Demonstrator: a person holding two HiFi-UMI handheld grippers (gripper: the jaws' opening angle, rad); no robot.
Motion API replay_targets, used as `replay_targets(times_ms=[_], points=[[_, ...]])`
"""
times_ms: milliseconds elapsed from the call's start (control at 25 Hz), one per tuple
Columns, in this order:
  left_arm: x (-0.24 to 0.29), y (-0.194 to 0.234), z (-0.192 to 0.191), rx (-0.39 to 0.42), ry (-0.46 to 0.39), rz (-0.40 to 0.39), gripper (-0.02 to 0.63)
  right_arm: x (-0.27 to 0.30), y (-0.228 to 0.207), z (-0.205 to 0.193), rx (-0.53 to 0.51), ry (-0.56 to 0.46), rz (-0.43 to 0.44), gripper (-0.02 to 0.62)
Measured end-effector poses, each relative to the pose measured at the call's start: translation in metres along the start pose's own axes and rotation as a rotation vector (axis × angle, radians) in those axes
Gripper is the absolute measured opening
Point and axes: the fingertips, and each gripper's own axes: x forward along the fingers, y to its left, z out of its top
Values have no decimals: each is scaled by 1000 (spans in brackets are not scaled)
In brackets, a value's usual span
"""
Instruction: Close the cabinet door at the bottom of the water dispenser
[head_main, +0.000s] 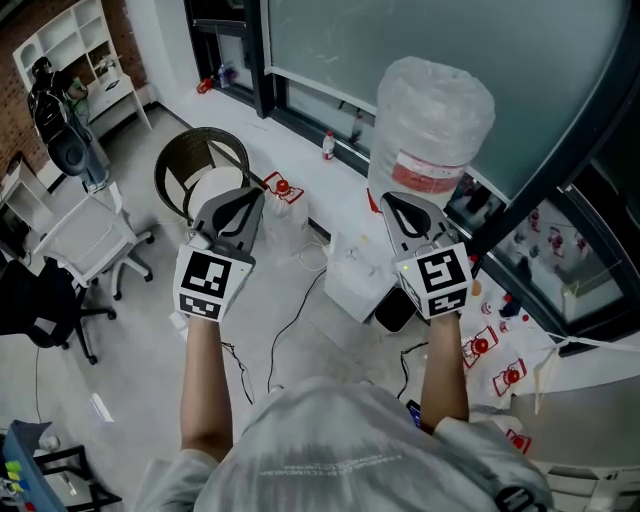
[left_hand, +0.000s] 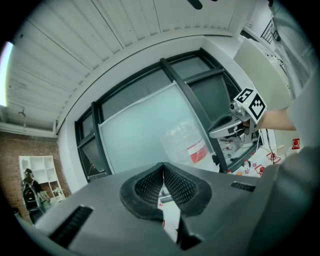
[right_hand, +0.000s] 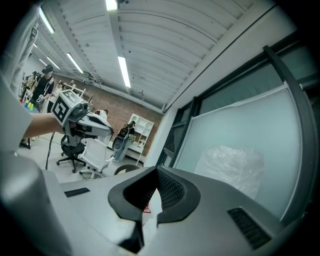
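Note:
The water dispenser's big clear bottle (head_main: 432, 122) with a red label stands in front of me. Its white body (head_main: 352, 278) shows below, between my two hands. From this steep angle I cannot make out the bottom cabinet door. My left gripper (head_main: 244, 197) is held out level to the left of the dispenser, jaws shut on nothing. My right gripper (head_main: 401, 207) is held just in front of the bottle, also shut and empty. The left gripper view shows its closed pads (left_hand: 172, 182), the bottle (left_hand: 187, 145) and the right gripper (left_hand: 235, 122). The right gripper view shows the bottle (right_hand: 232, 167) and the left gripper (right_hand: 82, 120).
A round dark bin (head_main: 200, 168) stands on the floor to the left, near a white office chair (head_main: 85, 235) and a black chair (head_main: 40, 300). Cables (head_main: 290, 330) trail across the floor by the dispenser. A frosted window (head_main: 400, 40) runs behind it, with a small bottle (head_main: 328, 146) at its foot.

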Motion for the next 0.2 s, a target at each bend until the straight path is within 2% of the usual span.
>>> replay_targets(times_ms=[200], points=[[0,2,-7,-12,13,3,20,2,-1,-4,4,8,-6,28]])
